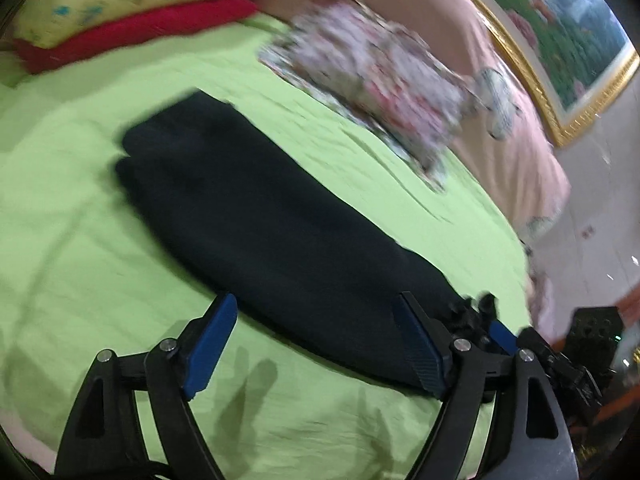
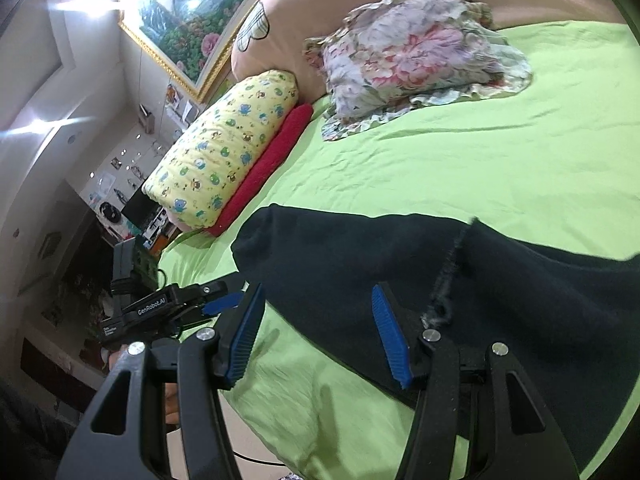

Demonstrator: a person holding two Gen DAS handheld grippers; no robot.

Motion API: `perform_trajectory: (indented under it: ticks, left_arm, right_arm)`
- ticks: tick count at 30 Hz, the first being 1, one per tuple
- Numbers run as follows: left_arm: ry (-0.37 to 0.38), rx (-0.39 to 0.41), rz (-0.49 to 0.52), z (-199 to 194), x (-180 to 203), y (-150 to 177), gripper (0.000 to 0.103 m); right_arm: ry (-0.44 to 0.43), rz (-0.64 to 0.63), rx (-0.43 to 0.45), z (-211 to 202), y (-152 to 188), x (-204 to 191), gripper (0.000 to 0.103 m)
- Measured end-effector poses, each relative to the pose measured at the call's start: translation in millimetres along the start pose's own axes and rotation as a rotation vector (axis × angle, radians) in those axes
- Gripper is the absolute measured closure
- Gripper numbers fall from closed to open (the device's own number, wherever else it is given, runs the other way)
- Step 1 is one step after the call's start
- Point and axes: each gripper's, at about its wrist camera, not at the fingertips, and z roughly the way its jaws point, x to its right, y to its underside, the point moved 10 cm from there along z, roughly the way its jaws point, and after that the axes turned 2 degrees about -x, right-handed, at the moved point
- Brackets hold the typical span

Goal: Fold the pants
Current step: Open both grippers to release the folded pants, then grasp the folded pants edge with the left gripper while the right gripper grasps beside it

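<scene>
Two grippers, left gripper and right gripper, hover with fingers spread and empty over folded dark pants on the bed.

Black hand-held gripper: ribbed blue pads, silver pivot screws, apparently "GenRobot.AI" lettering

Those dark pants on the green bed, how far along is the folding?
Done: the dark pants lie as one long narrow strip on the green sheet, so the legs look laid one on the other. In hand: nothing; the left tongs and right tongs both stand open, gripping no cloth. Left: probably folding the strip across its length into a shorter bundle.
</scene>
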Motion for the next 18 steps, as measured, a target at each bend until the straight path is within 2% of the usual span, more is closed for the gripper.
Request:
perform_trajectory:
  ticks: [3, 10, 12, 15, 18]
  left_arm:
    - [-0.062, 0.045, -0.077, -6, -25, -6, 0.021]
    - [-0.091, 0.112, -0.304, -4, -81, -16, 0.020]
    - [-0.148, 0.117, -0.332, -1, -95, -17, 0.021]
    - [-0.230, 0.131, -0.314, 2, -104, -22, 0.021]
    - [-0.236, 0.149, -0.302, 5, -105, -28, 0.020]
  right_arm:
    - [-0.007, -0.032, -0.021, 9, -4, -8, 0.046]
    - [-0.004, -0.118, -0.083, 39, -14, -27, 0.046]
    - [0.006, -0.134, -0.103, 50, -20, -30, 0.046]
    - [0.005, -0.164, -0.130, 68, -31, -37, 0.046]
    - [0.003, -0.211, -0.162, 90, -45, -45, 0.046]
